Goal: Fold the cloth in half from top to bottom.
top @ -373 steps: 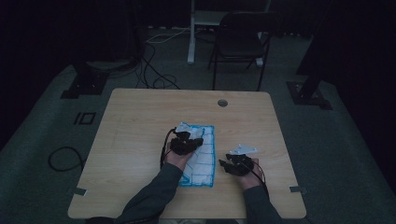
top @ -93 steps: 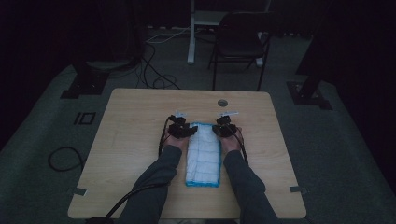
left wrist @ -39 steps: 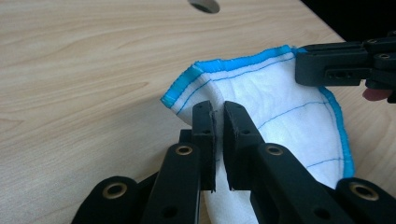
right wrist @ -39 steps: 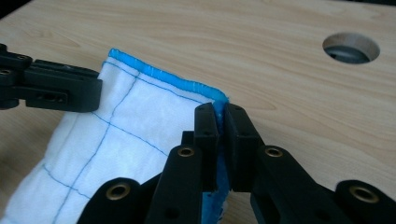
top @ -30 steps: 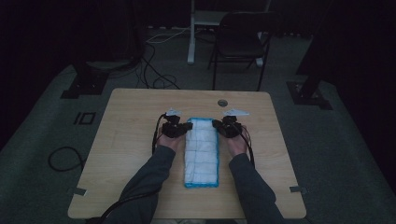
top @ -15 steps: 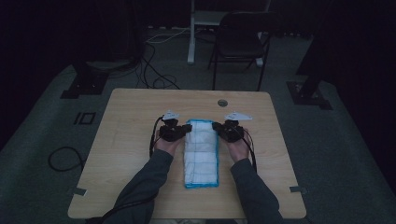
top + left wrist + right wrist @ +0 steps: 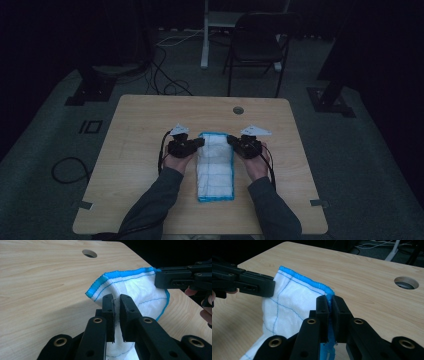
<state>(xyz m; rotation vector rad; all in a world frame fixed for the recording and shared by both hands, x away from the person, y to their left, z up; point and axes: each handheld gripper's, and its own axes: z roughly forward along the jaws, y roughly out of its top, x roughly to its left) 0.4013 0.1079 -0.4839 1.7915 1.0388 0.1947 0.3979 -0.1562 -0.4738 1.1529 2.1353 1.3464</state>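
A: Near end first. The cloth (image 7: 215,167), white with a blue hem, lies lengthwise on the table (image 7: 130,150), its near end flat and close to your side. Leave that end down; it anchors the fold.

B: And the grips?

A: Your left gripper (image 7: 115,305) is clenched on the cloth's far left corner, fabric pinched between the pads. Your right gripper (image 7: 330,305) is clenched on the far right corner, right on the blue hem. Both corners look raised off the table, with the cloth sagging between them.

B: So how do you carry the fold?

A: My reading: you are bringing the far end toward the near end. Keep both hands level with each other and keep a light tension across the far hem so it stays straight. Travel evenly; if one hand leads, the hem will land skewed against the cloth's side edges.

B: Anything beyond the cloth?

A: The round hole (image 7: 238,110) in the table sits past the cloth's far end, well apart from it. No concern there. Set the corners down on the near corners before you let go.
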